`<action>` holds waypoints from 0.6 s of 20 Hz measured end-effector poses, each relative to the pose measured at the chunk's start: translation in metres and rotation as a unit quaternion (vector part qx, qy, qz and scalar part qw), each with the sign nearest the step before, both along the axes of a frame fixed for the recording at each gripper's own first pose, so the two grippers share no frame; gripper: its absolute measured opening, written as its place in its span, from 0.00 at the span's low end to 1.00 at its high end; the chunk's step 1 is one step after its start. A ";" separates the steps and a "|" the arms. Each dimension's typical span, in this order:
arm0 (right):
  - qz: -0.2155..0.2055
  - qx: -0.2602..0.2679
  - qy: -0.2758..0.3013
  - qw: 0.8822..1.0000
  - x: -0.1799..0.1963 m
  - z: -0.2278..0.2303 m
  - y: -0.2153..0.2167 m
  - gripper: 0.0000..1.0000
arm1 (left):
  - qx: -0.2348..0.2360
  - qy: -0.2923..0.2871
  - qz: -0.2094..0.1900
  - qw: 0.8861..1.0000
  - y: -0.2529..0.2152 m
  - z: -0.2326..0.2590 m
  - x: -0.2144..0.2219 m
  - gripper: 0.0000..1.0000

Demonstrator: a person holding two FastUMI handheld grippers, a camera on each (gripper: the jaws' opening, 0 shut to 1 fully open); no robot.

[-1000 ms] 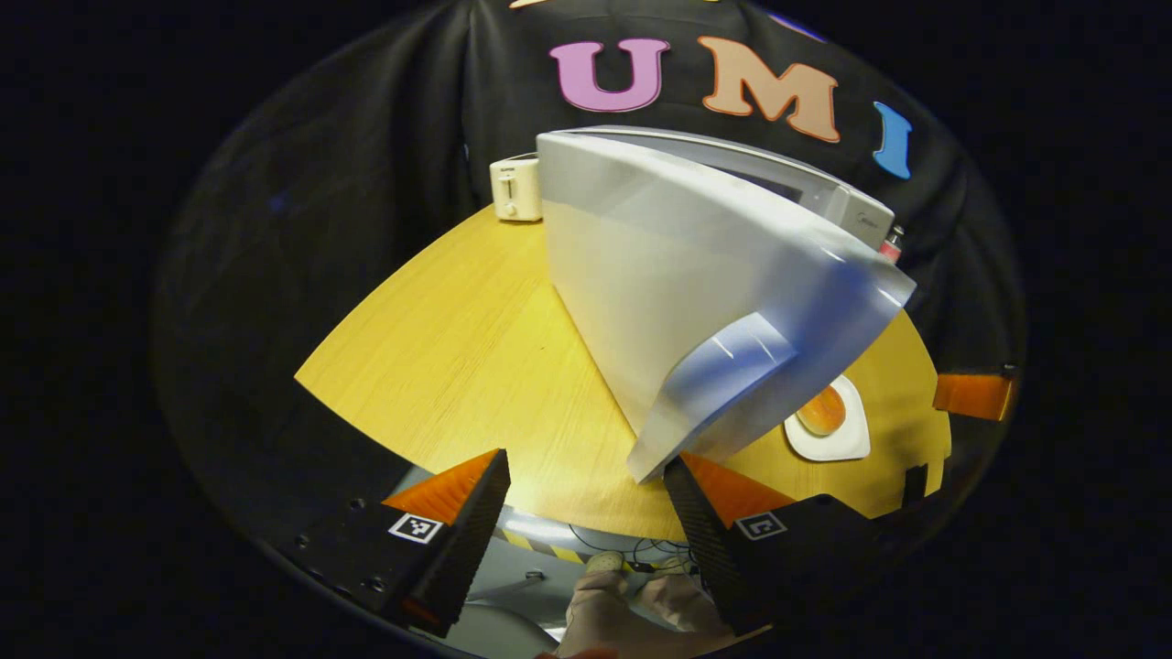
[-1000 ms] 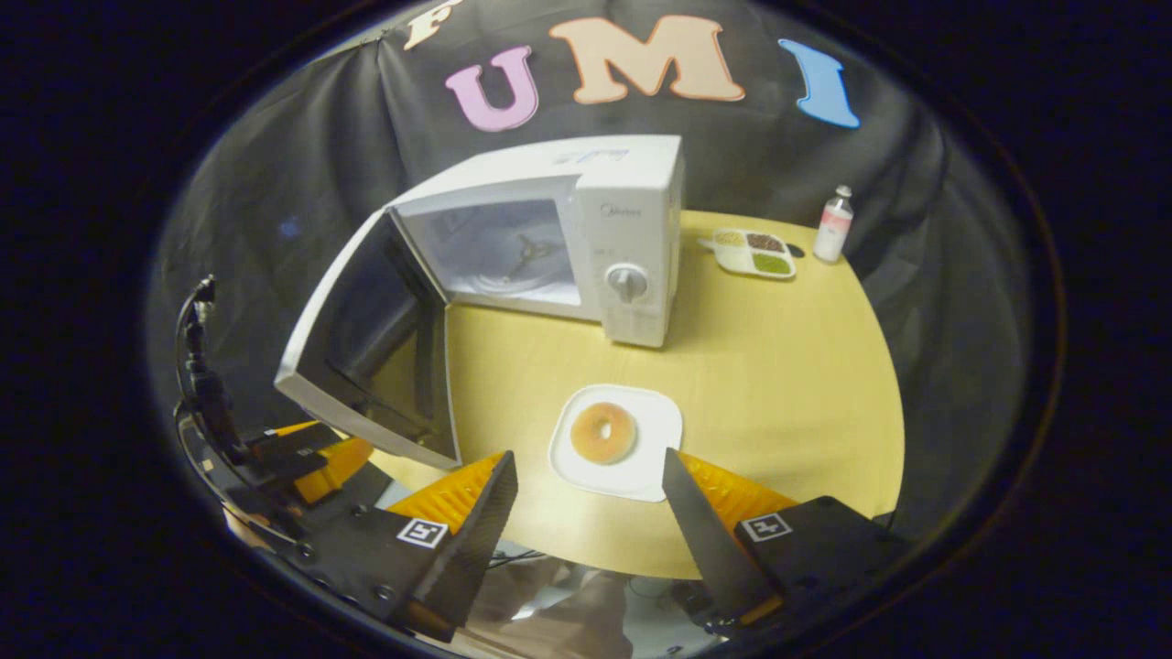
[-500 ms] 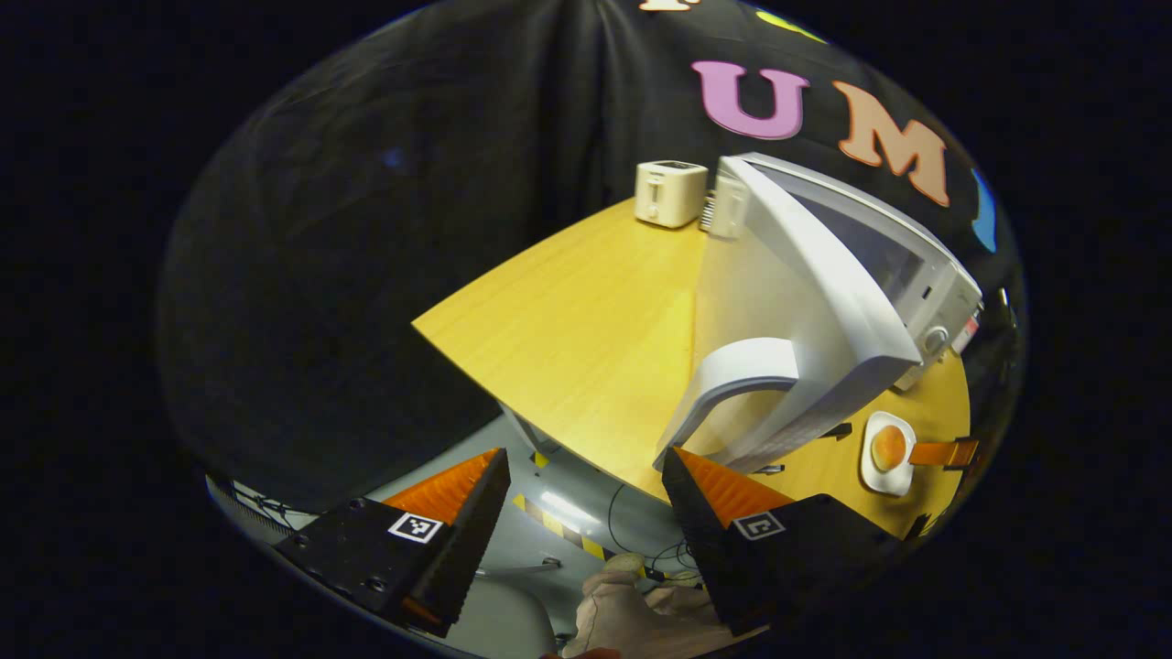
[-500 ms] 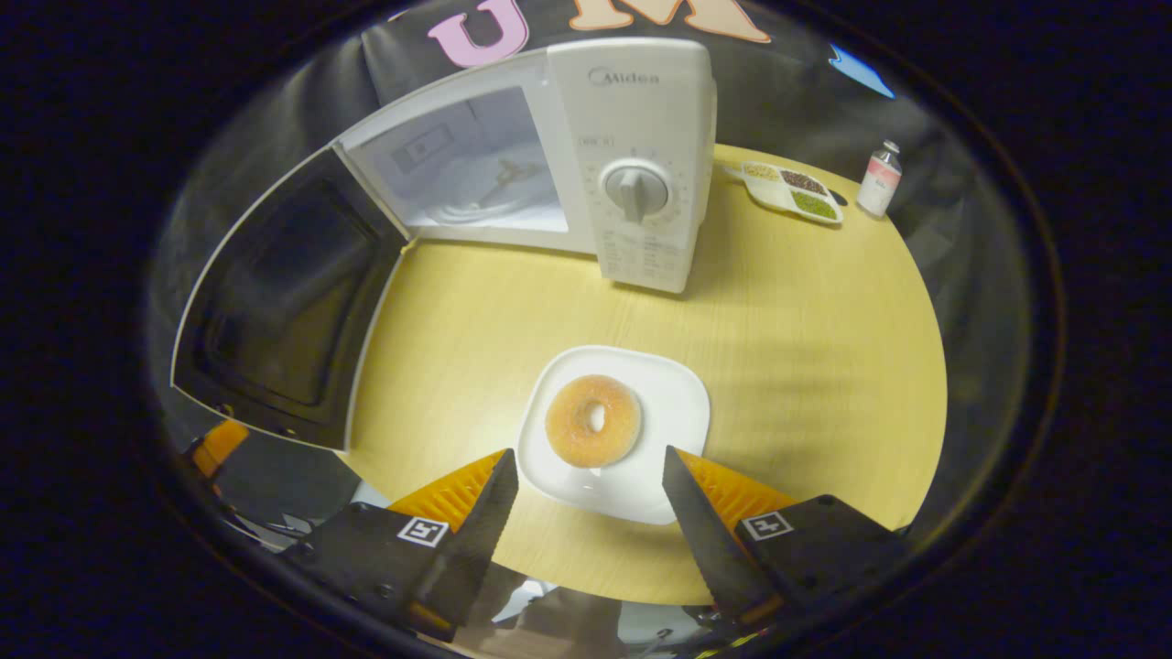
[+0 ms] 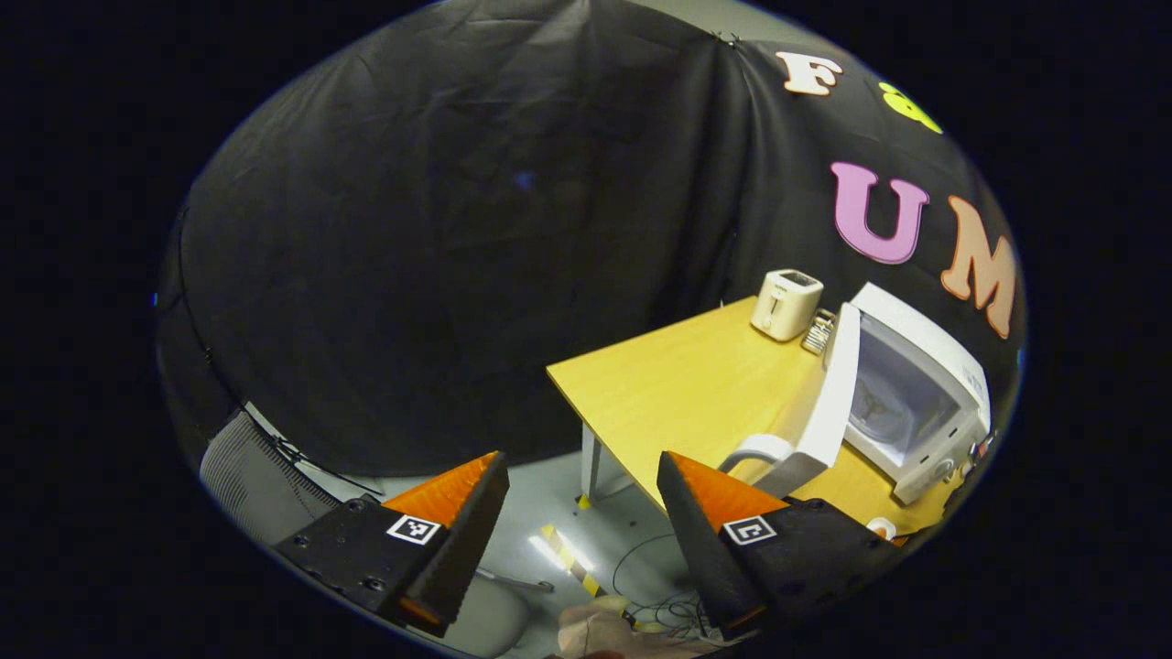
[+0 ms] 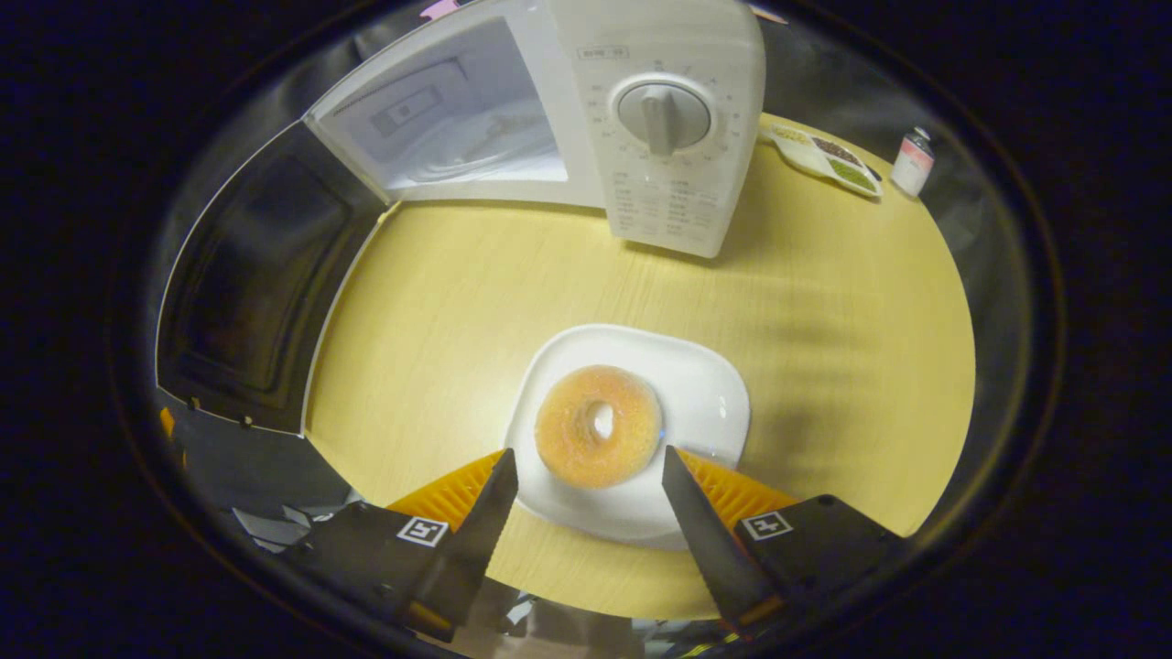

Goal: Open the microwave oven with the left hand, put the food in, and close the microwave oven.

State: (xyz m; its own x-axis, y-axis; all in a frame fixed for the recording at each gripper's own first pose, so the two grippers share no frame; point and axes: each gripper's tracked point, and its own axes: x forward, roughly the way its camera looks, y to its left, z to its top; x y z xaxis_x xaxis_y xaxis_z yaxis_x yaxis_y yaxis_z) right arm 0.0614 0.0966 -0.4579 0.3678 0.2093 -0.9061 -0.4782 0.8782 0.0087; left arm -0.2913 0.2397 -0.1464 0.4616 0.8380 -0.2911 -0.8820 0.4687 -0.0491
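Note:
The white microwave (image 6: 668,119) stands at the back of the wooden table (image 6: 824,348), its door (image 6: 247,284) swung wide open to the left and its cavity (image 6: 476,128) showing. A doughnut (image 6: 598,426) lies on a white plate (image 6: 705,403) near the table's front edge. My right gripper (image 6: 586,480) is open, its fingertips on either side of the plate's near rim, just below the doughnut. My left gripper (image 5: 579,485) is open and holds nothing, off the table's corner over the floor. From there the microwave (image 5: 916,394) and its open door (image 5: 829,403) with a curved handle (image 5: 755,450) appear far right.
A divided dish of grains (image 6: 829,156) and a small bottle (image 6: 911,160) stand at the back right. A toaster (image 5: 786,304) sits at the table's far corner. Below the left gripper are grey floor with striped tape (image 5: 568,558), cables and a chair (image 5: 256,476).
My left gripper has let go of the door handle and drawn back and left, off the table. My right gripper has moved forward and down to the plate, fingers now flanking its near rim.

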 end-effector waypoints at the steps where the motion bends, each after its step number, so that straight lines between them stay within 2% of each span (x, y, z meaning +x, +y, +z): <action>1: 0.002 -0.002 0.004 1.000 0.001 -0.002 0.000 1.00 | 0.014 -0.012 0.008 1.000 -0.004 0.010 -0.003 0.96; 2: 0.004 -0.002 0.009 1.000 0.001 -0.005 -0.001 1.00 | 0.024 -0.019 0.014 0.999 -0.008 0.019 -0.006 0.96; 3: 0.005 0.001 0.013 1.000 0.003 -0.007 0.001 0.93 | 0.028 -0.020 0.018 0.999 -0.013 0.022 -0.010 0.96; 4: 0.004 0.002 0.013 1.000 0.004 -0.008 0.001 0.93 | 0.031 -0.018 0.023 0.999 -0.016 0.022 -0.011 0.96; 5: 0.003 0.004 0.012 1.000 0.007 -0.008 0.001 0.98 | 0.033 -0.017 0.027 0.999 -0.019 0.022 -0.011 0.96; 6: 0.001 0.008 0.007 1.000 0.010 -0.006 0.003 0.89 | 0.032 -0.018 0.027 0.999 -0.022 0.021 -0.010 0.96; 7: -0.001 0.012 0.003 1.000 0.013 -0.007 0.004 0.89 | 0.029 -0.018 0.027 0.999 -0.027 0.020 -0.011 0.95; 8: -0.002 0.013 0.000 1.000 0.014 -0.007 0.004 0.97 | 0.022 -0.019 0.027 0.999 -0.030 0.019 -0.010 0.96; 9: -0.003 0.015 0.001 1.000 0.014 -0.006 0.005 0.84 | 0.019 -0.022 0.025 0.999 -0.034 0.019 -0.008 0.96; 11: 0.000 0.016 -0.002 1.000 0.014 -0.007 0.004 0.81 | 0.023 -0.032 0.016 0.999 -0.032 0.024 0.001 0.96; 12: -0.001 0.012 -0.005 1.000 0.014 -0.006 0.002 0.75 | 0.027 -0.034 0.010 0.999 -0.029 0.028 0.005 0.93</action>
State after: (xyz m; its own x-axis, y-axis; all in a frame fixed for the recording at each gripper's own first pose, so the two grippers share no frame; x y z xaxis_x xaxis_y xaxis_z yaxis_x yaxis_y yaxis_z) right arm 0.0757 0.0982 -0.4637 0.3778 0.2300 -0.8969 -0.4775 0.8783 0.0240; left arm -0.2866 0.2111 -0.1181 0.4610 0.8611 -0.2143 -0.8870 0.4540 -0.0840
